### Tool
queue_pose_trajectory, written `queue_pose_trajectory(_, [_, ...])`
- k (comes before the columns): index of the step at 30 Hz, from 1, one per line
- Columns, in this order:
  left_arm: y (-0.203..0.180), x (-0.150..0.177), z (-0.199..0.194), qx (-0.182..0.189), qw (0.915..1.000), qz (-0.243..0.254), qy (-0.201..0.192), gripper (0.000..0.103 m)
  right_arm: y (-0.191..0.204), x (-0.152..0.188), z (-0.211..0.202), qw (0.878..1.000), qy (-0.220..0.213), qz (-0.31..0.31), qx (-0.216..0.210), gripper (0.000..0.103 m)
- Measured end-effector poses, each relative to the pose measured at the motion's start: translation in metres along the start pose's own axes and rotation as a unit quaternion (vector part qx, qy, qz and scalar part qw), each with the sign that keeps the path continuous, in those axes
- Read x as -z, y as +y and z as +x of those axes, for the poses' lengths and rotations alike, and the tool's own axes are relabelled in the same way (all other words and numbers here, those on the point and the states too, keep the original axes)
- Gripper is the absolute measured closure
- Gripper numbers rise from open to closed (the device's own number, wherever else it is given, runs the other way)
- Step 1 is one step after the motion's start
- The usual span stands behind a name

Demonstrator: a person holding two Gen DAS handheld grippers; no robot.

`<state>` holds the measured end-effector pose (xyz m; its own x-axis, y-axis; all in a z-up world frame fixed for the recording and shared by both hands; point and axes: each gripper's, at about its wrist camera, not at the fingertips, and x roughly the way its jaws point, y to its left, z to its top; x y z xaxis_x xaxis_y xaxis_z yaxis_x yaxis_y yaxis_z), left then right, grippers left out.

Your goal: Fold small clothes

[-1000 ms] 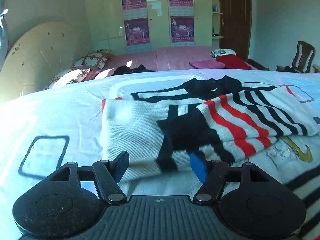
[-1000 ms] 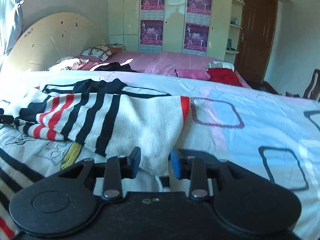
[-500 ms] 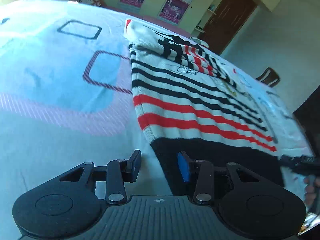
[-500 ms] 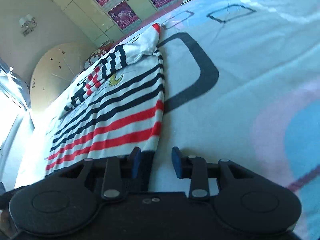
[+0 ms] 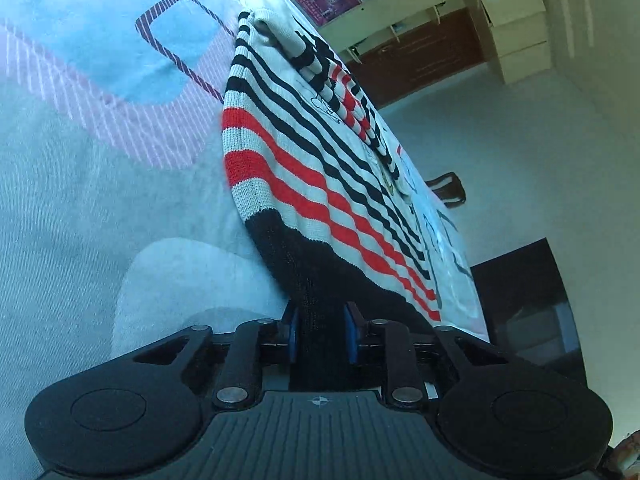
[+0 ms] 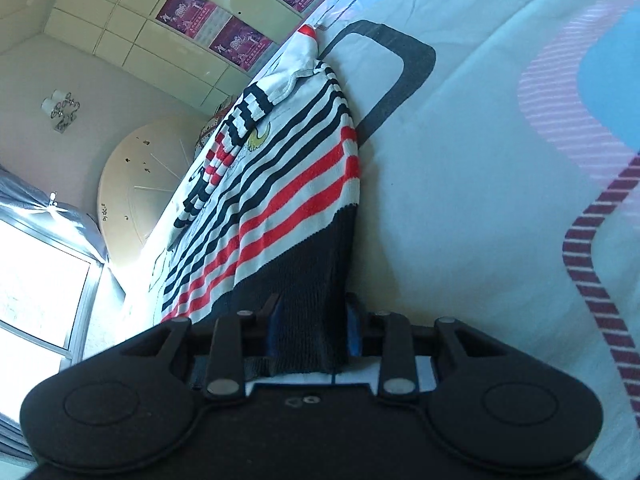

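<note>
A small knit sweater with black, red and white stripes lies flat on the bed sheet, its sleeves folded in at the far end. Its black hem band is nearest me. My left gripper has one hem corner between its blue pads, and the jaws are closing on the fabric. In the right wrist view the same sweater stretches away, and my right gripper is shut on the other hem corner. Both views are strongly rolled.
The patterned sheet spreads to either side of the sweater. Beyond the bed are a wardrobe with posters, a round headboard, a bright window, a wooden chair and dark furniture.
Both grippers came from the sleeve end down to the black hem and rolled. The left jaws narrowed around the hem; the right now has hem fabric between its pads.
</note>
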<state>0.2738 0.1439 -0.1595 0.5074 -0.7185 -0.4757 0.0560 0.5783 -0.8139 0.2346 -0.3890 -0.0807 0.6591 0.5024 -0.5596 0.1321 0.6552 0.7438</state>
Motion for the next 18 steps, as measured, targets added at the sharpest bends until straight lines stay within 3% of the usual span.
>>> queue_pose_trajectory(4, [-0.004,-0.007,0.008,0.003,0.9999,-0.015,-0.001,0.079,-0.008,-0.002,0.006,1.0,-0.003,0.022,-0.018,0.075])
queue_pose_trajectory(6, [-0.01,-0.008,0.01,-0.007,1.0,0.001,0.001,0.079,-0.011,-0.005,0.01,0.999,-0.003,0.033,-0.027,0.075])
queue_pose_trajectory(10, [-0.009,-0.009,0.002,0.003,0.9999,0.007,-0.01,0.078,-0.007,-0.008,0.008,0.999,0.004,0.017,-0.034,0.073])
queue_pose_trajectory(12, [-0.005,-0.011,0.002,0.031,0.9992,-0.014,-0.019,0.074,-0.007,-0.008,0.008,0.999,0.008,0.012,-0.037,0.072])
queue_pose_trajectory(14, [-0.006,-0.017,0.009,0.041,0.9985,-0.022,-0.03,0.061,-0.008,-0.007,0.01,0.999,0.009,0.018,-0.034,0.073])
queue_pose_trajectory(18, [-0.013,-0.025,0.029,0.058,0.9971,-0.029,-0.041,0.06,-0.008,-0.011,0.011,0.999,0.009,0.021,-0.029,0.074])
